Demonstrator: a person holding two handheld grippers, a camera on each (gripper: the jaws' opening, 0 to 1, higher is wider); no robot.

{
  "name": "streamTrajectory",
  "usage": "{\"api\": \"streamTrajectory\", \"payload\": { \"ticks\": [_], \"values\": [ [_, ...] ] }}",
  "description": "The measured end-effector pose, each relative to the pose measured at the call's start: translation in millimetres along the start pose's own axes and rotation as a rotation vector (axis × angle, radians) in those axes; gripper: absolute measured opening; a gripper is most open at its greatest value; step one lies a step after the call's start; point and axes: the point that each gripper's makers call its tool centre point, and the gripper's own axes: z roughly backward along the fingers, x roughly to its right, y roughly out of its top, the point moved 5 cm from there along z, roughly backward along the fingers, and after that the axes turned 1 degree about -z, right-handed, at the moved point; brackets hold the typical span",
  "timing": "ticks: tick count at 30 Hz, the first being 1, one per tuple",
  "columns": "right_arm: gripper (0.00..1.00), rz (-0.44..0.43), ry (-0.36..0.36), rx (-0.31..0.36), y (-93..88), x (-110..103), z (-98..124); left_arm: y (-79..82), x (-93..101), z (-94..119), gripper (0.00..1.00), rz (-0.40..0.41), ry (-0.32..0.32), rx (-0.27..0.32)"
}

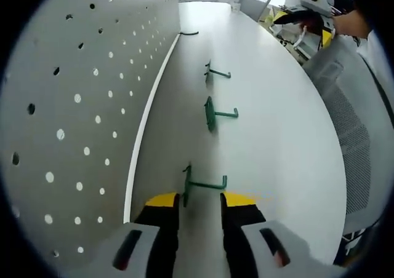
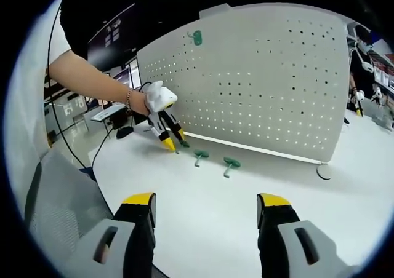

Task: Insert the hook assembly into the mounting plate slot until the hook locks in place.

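left tool (image 1: pixel 200 201): parted around green hook (image 1: pixel 198 184), flat base, bent tip | right tool (image 2: pixel 206 205): wide

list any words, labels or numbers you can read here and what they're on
None can be read.
The pegboard, the white table and the green hooks carry no print.
The left gripper and right gripper show yellow tips and no lettering.
The dark wall panels behind are too blurred to tell.

light: bright, even, from overhead
shadows: soft, faint
edges: strong fisheye bending
focus: slightly soft throughout
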Motion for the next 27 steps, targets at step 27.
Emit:
{"api": "streamTrajectory", "payload": {
  "ticks": [27],
  "values": [
    [0.64,-0.019,-0.009,0.014,1.0,2.1,1.2,0.9,-5.9,-1.5,0.04,0.044,0.088,-0.017]
  ]
}}
